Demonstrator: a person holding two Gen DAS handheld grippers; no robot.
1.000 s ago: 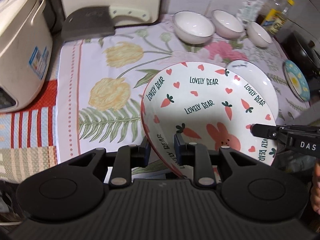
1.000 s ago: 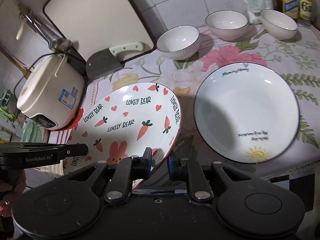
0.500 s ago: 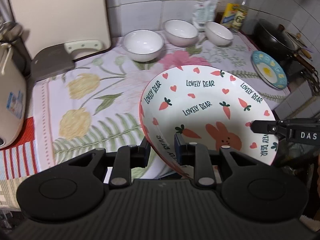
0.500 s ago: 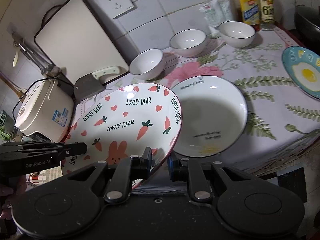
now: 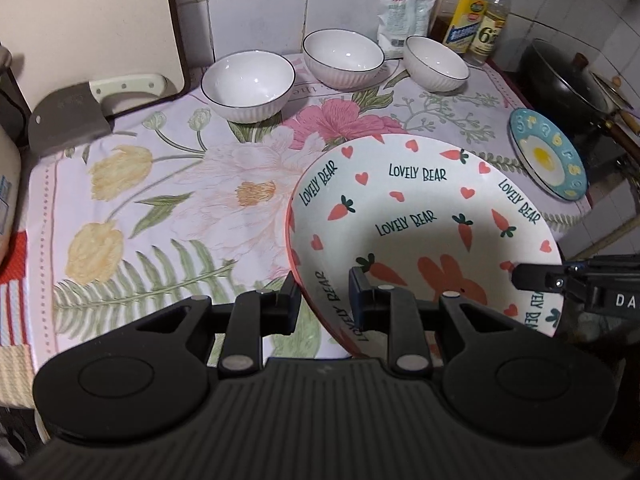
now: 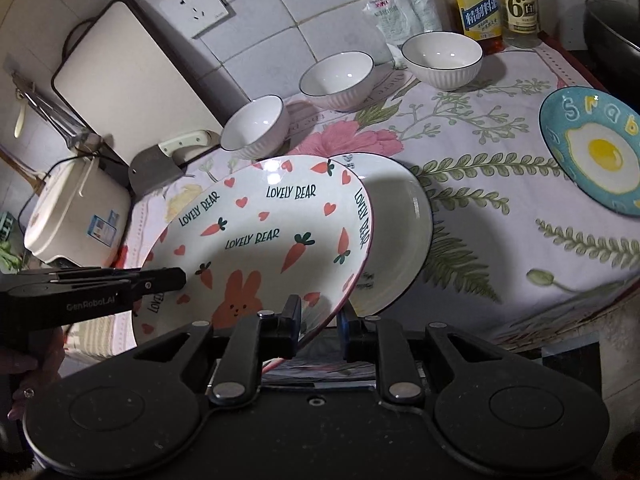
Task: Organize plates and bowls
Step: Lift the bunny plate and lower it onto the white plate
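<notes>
Both grippers' fingers [image 5: 290, 300] astride carrot plate [image 5: 420, 216] rim.

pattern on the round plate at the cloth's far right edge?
Teal-blue round plate with a fried-egg picture and pale raised letters. Shows best in the right wrist view.

Much of the white plate [image 6: 404, 232] is hidden behind the carrot plate [image 6: 260, 236]. The egg plate [image 6: 596, 152] and rice cooker [image 5: 6, 184] are cut off at picture edges.
</notes>
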